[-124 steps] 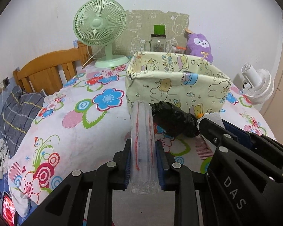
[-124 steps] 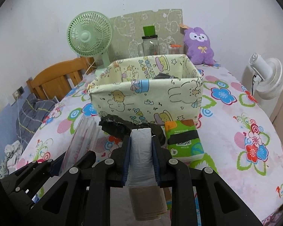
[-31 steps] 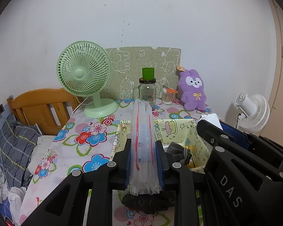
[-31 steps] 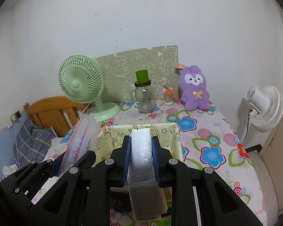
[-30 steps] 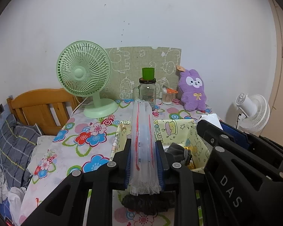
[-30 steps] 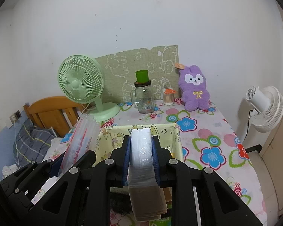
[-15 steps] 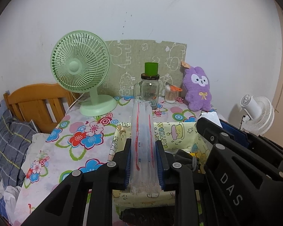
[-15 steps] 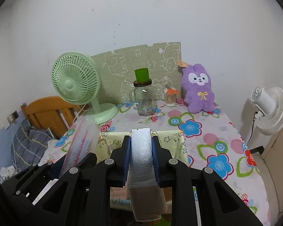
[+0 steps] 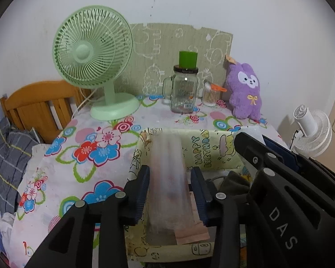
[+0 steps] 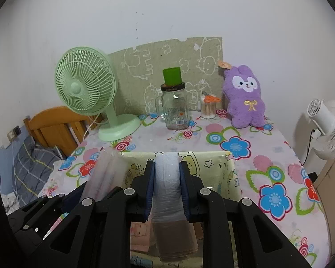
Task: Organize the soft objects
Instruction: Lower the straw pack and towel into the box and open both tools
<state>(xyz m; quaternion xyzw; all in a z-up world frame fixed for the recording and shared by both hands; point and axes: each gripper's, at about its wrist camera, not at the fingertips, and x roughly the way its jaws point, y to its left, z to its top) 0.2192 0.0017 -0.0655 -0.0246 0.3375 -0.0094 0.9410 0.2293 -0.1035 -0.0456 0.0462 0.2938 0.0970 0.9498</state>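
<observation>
Since half a second ago, left gripper point(image 9: 170, 192) fingers have parted, freeing the clear plastic pack point(image 9: 168, 185), blurred, over the yellow fabric box point(image 9: 212, 147) on the table point(image 9: 89, 147). Right gripper point(image 10: 166, 192) is clamped on a white bag roll point(image 10: 167, 185), poised above it. Inside: a dark cloth point(image 9: 233, 182).

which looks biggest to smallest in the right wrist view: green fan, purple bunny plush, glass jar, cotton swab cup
1. green fan
2. purple bunny plush
3. glass jar
4. cotton swab cup

All stand at a similar depth near the wall, so the order is fairly safe.
</observation>
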